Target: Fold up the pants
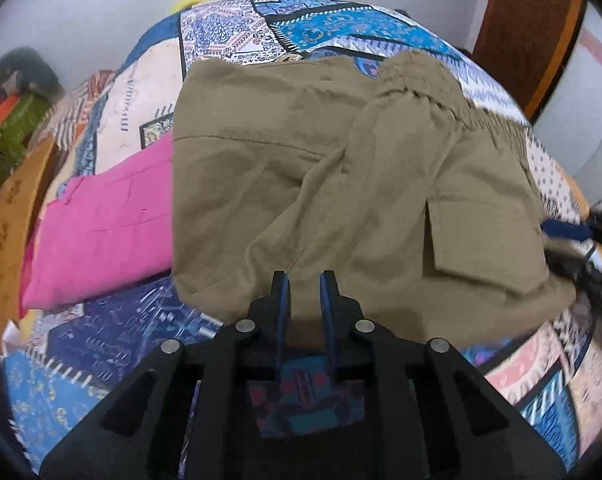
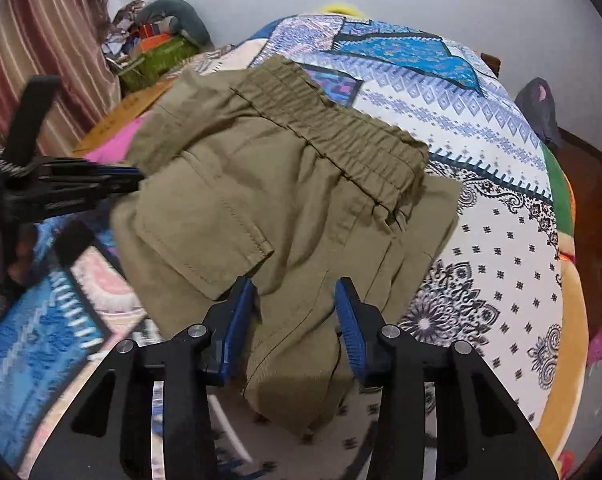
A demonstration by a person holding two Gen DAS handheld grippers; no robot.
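Left claw (image 1: 305, 294) is nearly closed, pinching the near edge of the khaki pants (image 1: 341, 168). Right claw (image 2: 295, 312) is about half open w/ a bunched bit of the same pants between its pads; can't tell if it's squeezing. Pants lie partly folded on the bed (image 2: 481, 200), waistband (image 2: 341, 136) on the far side, next to a pink cloth (image 1: 101, 232). They look soft, light & floppy, so prob. best grabbed at the thick edges or waistband.
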